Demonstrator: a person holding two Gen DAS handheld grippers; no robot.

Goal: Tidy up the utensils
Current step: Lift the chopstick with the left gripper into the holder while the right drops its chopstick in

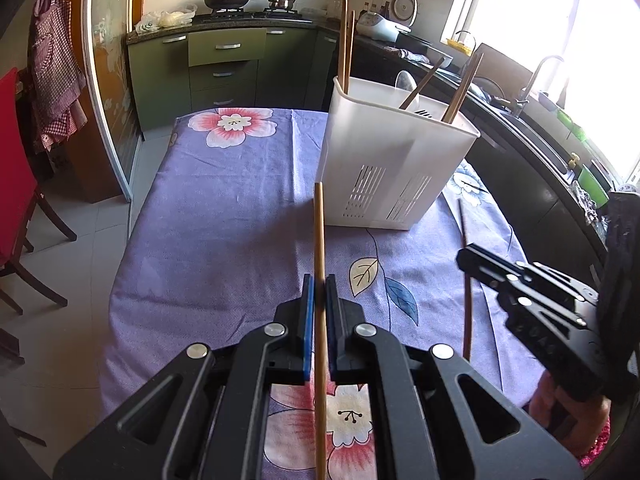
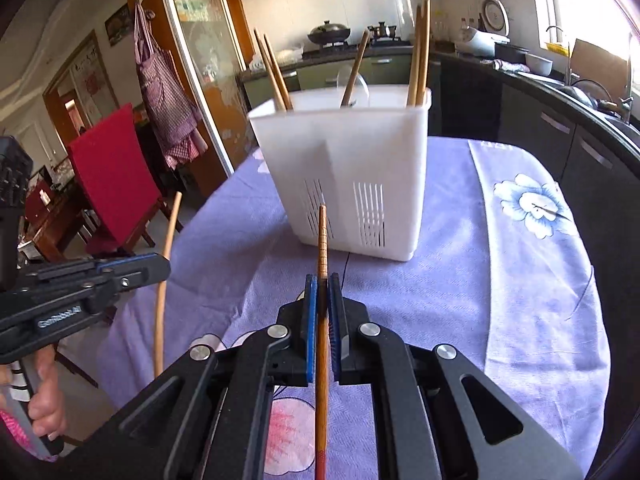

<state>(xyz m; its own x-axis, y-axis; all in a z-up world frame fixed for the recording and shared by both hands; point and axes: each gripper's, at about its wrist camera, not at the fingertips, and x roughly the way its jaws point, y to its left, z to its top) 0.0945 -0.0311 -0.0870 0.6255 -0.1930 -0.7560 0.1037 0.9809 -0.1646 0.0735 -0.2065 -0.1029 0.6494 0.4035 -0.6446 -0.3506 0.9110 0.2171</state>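
Chopsticks fill both claws: left claw (image 1: 320, 280) clamps a pale chopstick (image 1: 319, 240), right claw (image 2: 322, 280) a darker chopstick (image 2: 322, 240).

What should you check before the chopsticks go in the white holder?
1. Left gripper shut on its light chopstick: ok.
2. Right gripper shut on its darker chopstick: ok.
3. White holder standing upright on the purple cloth: ok.
4. Room left among the chopsticks already in the holder: ok, open space shows at the top.
5. Chopstick tips above the rim: not ok, both sit lower.
6. Which compartment fits: cannot tell.
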